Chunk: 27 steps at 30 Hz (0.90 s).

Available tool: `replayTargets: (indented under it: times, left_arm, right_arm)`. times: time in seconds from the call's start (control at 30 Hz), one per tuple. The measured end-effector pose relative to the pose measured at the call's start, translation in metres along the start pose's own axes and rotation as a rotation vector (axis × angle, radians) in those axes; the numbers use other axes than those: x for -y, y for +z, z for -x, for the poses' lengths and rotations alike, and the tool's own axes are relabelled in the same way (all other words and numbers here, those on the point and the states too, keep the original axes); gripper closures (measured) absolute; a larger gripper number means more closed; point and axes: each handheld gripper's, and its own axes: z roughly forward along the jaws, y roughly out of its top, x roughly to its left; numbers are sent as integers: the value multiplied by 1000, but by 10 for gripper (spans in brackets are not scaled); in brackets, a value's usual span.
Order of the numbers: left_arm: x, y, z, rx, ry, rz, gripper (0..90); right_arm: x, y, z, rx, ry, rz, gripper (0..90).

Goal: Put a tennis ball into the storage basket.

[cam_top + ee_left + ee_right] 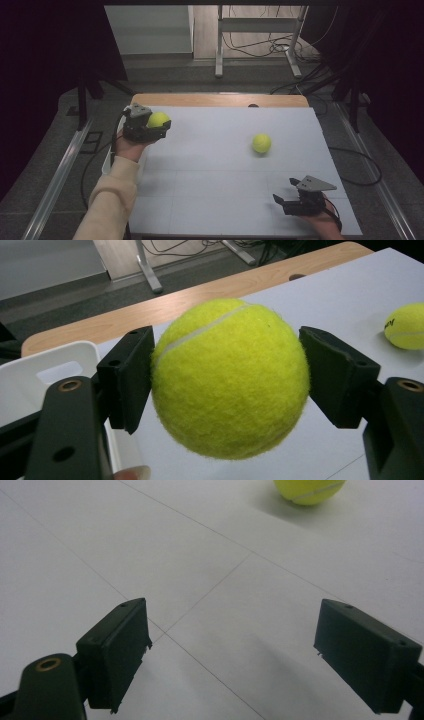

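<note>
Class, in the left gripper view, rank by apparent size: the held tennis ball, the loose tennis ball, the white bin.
1. held tennis ball, largest, though nearest the camera
2. white bin, partly hidden
3. loose tennis ball, cut off by the frame

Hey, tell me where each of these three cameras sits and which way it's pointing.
High view: above the person's side, facing forward and down on the white table; shows a sleeved forearm, both hands, the left gripper and right gripper.
Left gripper view: rides the left gripper, looking across the table's far edge; its jaws clamp the held tennis ball, a fingertip below.
Right gripper view: rides the right gripper, low over the table, jaws open.
Shared: all three catch the loose tennis ball.
</note>
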Motion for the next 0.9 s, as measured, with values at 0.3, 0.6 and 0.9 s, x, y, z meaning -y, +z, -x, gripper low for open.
replayTargets:
  times: [0.3, 0.6, 0.9]
  left_arm:
    - [-1, -6, -9, -25, -5, 2, 269]
    - [3, -12, -24, -68, -19, -12, 269]
    - [4, -7, -40, -112, -47, -31, 269]
  right_arm:
    - [0, 0, 0, 1, -1, 1, 149]
    - [-1, -1, -1, 6, -2, 8, 150]
    - [-1, -1, -1, 2, -2, 10, 150]
